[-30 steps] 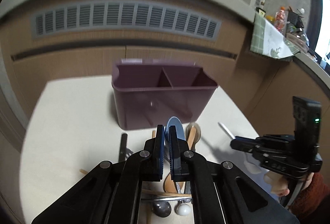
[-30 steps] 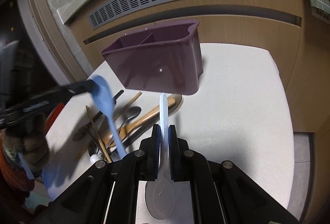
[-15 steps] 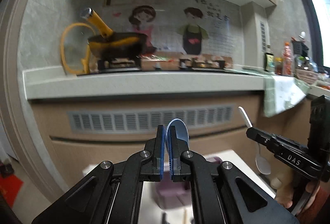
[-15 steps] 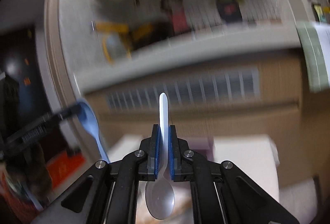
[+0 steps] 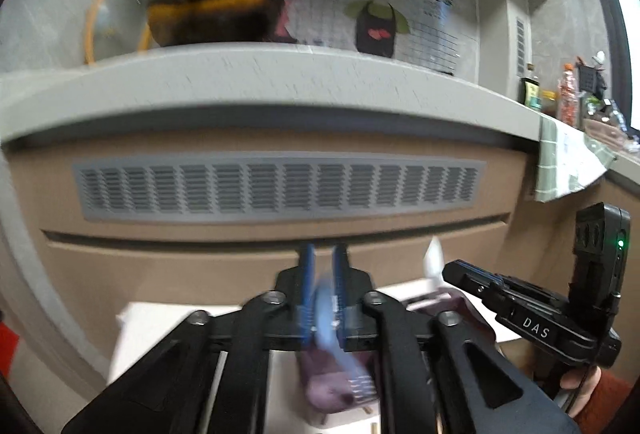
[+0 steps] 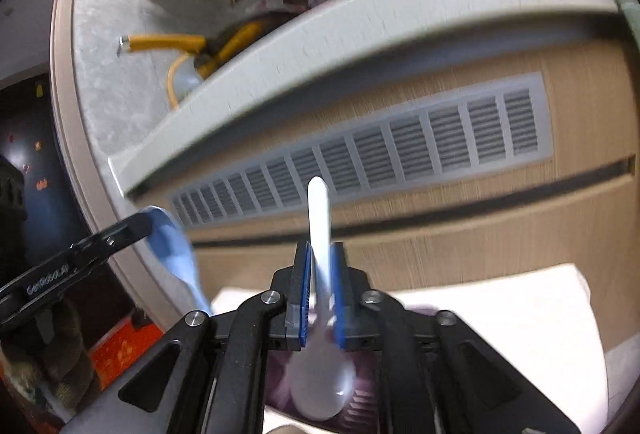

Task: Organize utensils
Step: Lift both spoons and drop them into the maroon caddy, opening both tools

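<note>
Behind the white table [image 6: 500, 306], a grey vent [image 5: 280, 186] spans wooden cabinetry.

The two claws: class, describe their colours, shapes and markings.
Both claws are black, with angular slotted arms, silver bolts and blue ribbed pads. The right claw bears white "DAS" lettering and a green light; the left claw has white lettering too blurred to read.

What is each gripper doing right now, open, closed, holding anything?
Left gripper: jaws parted, blurred blue spoon slipping down between them.
Right gripper: jaws slightly apart, white spoon between them; grip unclear.
</note>
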The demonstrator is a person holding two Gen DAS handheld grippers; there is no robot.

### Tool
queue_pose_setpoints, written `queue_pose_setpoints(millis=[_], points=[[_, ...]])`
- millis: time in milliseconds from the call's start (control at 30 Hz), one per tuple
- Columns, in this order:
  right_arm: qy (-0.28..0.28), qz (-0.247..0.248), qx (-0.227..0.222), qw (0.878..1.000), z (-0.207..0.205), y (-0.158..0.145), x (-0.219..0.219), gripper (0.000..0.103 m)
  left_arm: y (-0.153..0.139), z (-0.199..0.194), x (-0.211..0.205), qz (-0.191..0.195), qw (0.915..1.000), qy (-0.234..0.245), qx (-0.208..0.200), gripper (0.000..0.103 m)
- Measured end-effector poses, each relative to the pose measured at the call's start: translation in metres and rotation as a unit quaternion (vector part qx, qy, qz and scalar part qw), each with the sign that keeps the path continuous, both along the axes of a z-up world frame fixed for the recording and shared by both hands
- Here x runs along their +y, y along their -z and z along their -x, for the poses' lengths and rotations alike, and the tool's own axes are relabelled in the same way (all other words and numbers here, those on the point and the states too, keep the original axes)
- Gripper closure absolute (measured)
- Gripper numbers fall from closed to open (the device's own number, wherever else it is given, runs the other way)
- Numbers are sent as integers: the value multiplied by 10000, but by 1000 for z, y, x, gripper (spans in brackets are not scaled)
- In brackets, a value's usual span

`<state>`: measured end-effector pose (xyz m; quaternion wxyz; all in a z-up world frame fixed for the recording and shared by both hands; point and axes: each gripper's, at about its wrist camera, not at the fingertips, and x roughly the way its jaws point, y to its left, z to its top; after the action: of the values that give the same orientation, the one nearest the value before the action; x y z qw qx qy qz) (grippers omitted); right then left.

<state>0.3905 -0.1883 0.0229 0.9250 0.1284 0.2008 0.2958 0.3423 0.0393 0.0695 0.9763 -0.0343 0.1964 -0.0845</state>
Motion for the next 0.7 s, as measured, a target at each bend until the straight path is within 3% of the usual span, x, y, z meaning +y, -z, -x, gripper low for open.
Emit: queue_pose_setpoints(millis=[33, 67, 267, 333, 567, 600, 667, 700], points=[[27, 78, 39, 10000, 2, 2, -1, 89, 3, -1, 0, 77, 9999, 63, 55, 67], [95, 176, 38, 9998, 5, 2, -2, 89, 6, -1, 2, 172, 9997, 107, 120, 61], [362, 649, -262, 9969, 49, -12, -20, 88, 18, 29, 16, 317, 9983, -120, 477, 57], [412, 912, -244, 9947, 65, -14, -21, 88, 30, 43, 21, 314, 9961, -317, 767, 57], [192, 1972, 406, 9793, 110, 25, -12, 87, 87, 115, 29, 524, 9835, -630, 1610, 61], [82, 2134, 504, 9756, 116, 32, -7, 87, 95, 125, 29, 535, 9810, -629, 1758, 64], [-179, 2518, 672, 9653, 129, 46, 5, 87, 106, 148, 27, 504, 9784, -659, 1894, 84], [-314, 2713, 727, 9592, 135, 52, 12, 87, 109, 159, 27, 480, 9784, -668, 1899, 84]])
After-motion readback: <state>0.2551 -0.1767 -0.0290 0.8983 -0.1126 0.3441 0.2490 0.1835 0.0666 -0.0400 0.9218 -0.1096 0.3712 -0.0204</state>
